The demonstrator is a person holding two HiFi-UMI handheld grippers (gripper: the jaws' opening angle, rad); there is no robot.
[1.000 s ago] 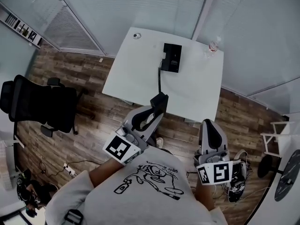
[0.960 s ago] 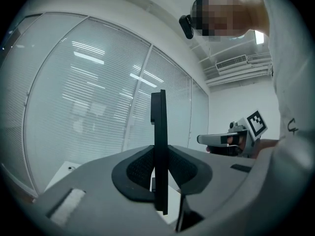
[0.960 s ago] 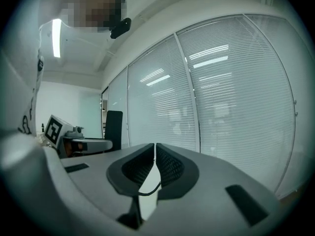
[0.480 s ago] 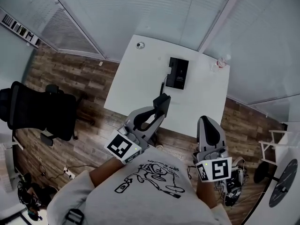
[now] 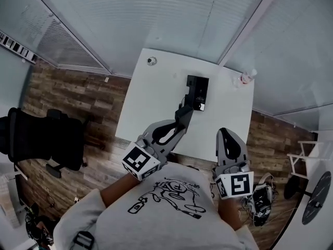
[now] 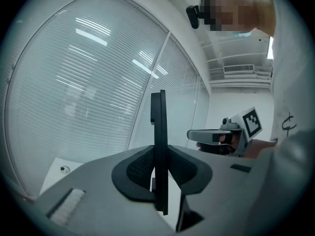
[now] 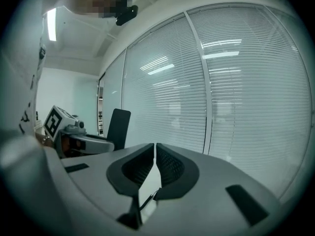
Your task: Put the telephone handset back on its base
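Black handset (image 5: pixel 183 115), black base (image 5: pixel 197 91); white table (image 5: pixel 155 104) (brown wood-grain floor (image 5: pixel 67 90))

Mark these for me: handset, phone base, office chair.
handset (image 5: pixel 184 116): head view, middle of the black part that shows.
phone base (image 5: pixel 197 90): head view, centre of its top face.
office chair (image 5: pixel 47 139): head view, on the black seat back.

Left gripper (image 5: pixel 177 126) carries the handset (image 5: pixel 186 113) forward, from over the floor to above the table's (image 5: pixel 151 103) near edge, handset tip now near the base (image 5: pixel 197 91), right gripper (image 5: pixel 226 135) advances alongside, tip now over the table edge
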